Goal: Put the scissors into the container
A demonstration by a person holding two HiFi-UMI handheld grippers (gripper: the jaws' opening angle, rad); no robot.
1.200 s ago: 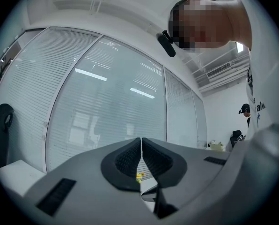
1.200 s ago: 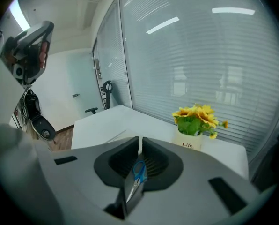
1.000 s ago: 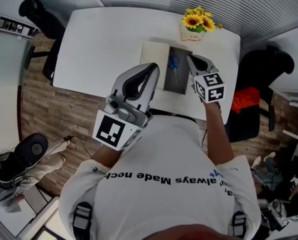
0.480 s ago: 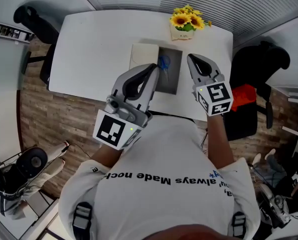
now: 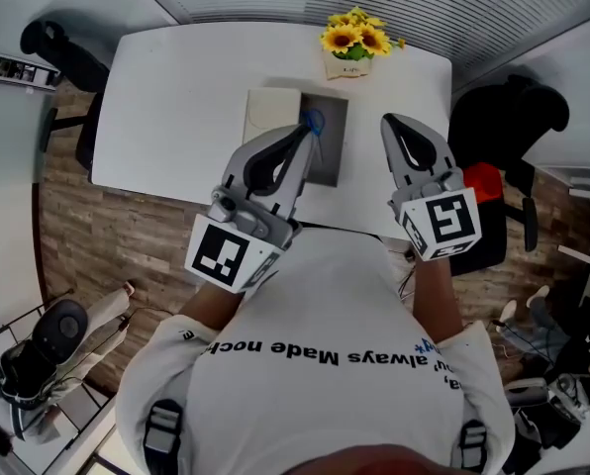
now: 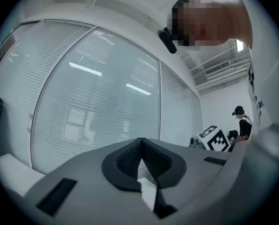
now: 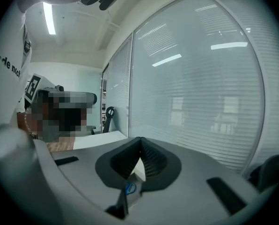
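The scissors (image 5: 315, 123) lie in the grey open container (image 5: 331, 156) on the white table; only their blue handles show, at its far end. My left gripper (image 5: 305, 129) hovers shut over the container's left side, with nothing in it; its tips meet in the left gripper view (image 6: 140, 140). Off to the right of the container, my right gripper (image 5: 387, 119) is raised and shut on nothing. In the right gripper view (image 7: 140, 139) the blue handles (image 7: 129, 188) show below through the gap behind the shut tips.
A cream lid (image 5: 272, 115) lies against the container's left side. A pot of sunflowers (image 5: 351, 40) stands at the table's far edge. Black chairs stand at the left (image 5: 62, 49) and right (image 5: 508, 117), the right one with a red item (image 5: 481, 180).
My right gripper has risen and drawn back from the container's right side, towards the person. The left gripper has kept its place above the container, and the scissors stay inside.
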